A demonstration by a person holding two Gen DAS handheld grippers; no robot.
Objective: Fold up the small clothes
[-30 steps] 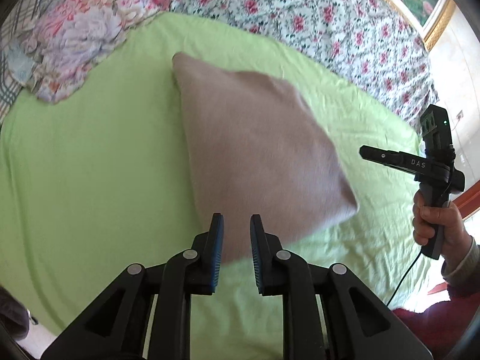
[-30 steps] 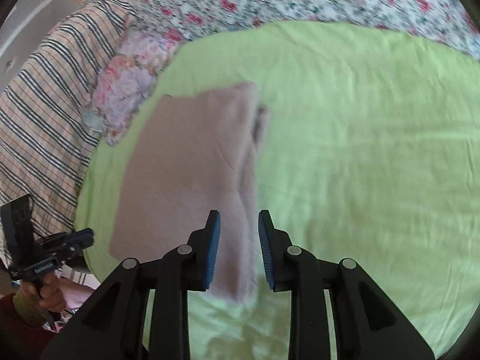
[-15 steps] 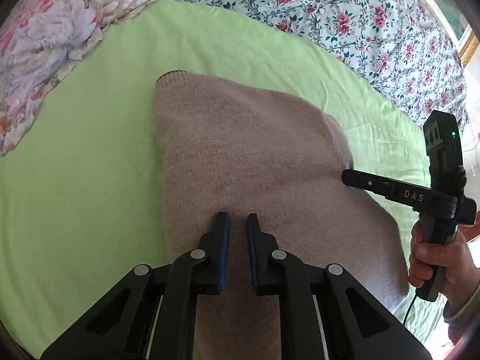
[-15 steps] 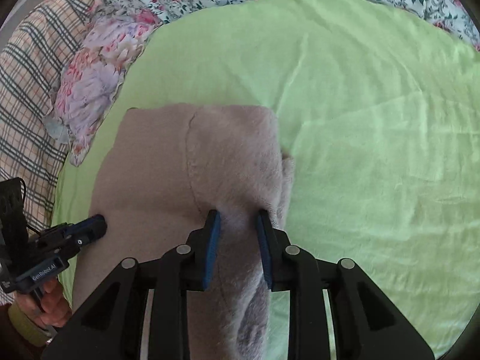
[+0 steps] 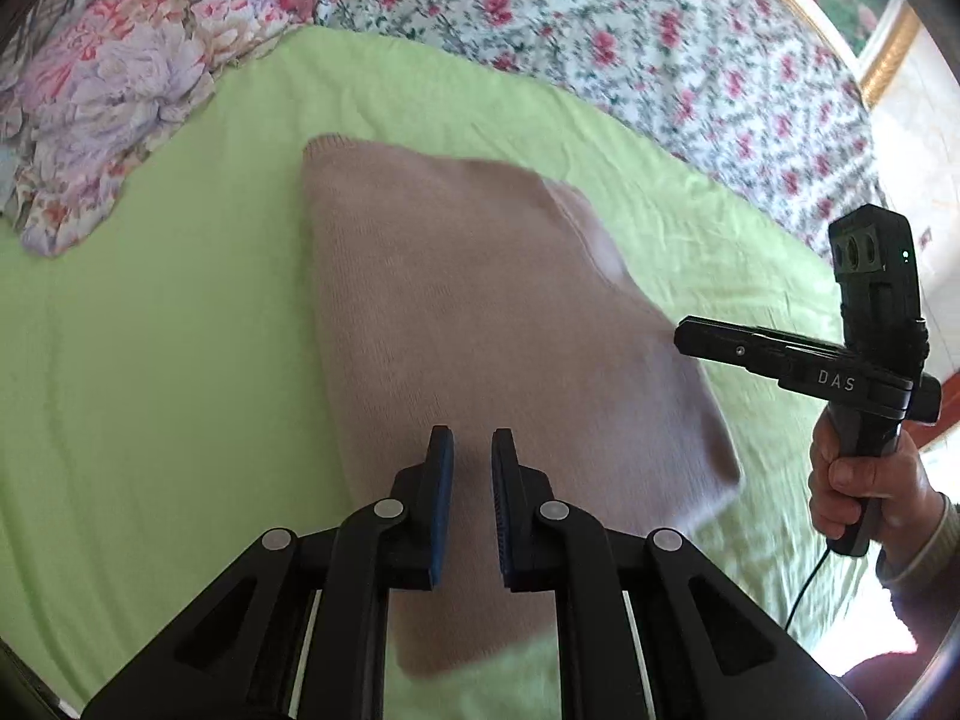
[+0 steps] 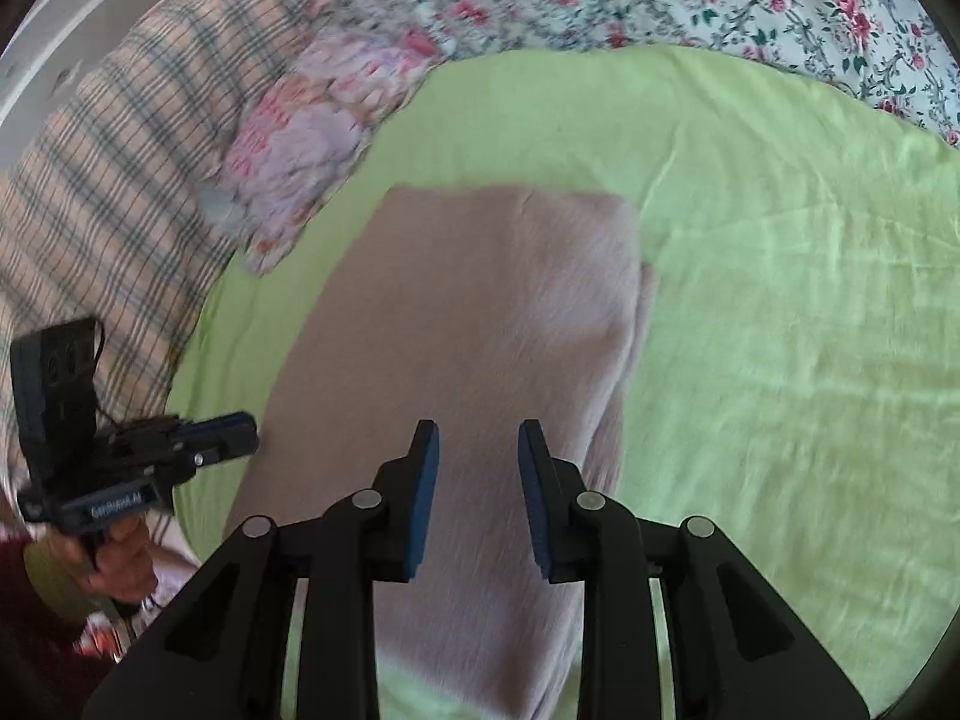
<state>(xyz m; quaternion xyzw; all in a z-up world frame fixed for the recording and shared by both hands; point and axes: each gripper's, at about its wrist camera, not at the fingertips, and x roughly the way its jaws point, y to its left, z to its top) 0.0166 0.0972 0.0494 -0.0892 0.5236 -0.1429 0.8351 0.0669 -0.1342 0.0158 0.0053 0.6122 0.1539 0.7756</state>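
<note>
Left wrist view: a folded knit sweater (image 5: 480, 348), dusty pink-beige, lies flat on the green sheet (image 5: 150, 360) of the bed. Its far left corner is crisp, its right edge is blurred, and a fold line runs down the far right part. The left claw (image 5: 471, 492) hangs over the sweater's near edge with its blue-padded fingers a narrow gap apart, holding nothing. At the right, the right claw (image 5: 684, 339) points toward the sweater's right edge; from this side I cannot tell its gap. A floral quilt (image 5: 600, 30) lies beyond the sheet and a flowered pillow (image 5: 108, 102) at far left.

Right wrist view: the sweater (image 6: 456, 312) shows as a long rectangle, with a lower layer peeking out along its right side. The right claw (image 6: 477, 480) is open above its near part, empty. The left claw (image 6: 240, 432) sits at the sweater's left edge. A striped cloth (image 6: 108, 180) lies at left.
</note>
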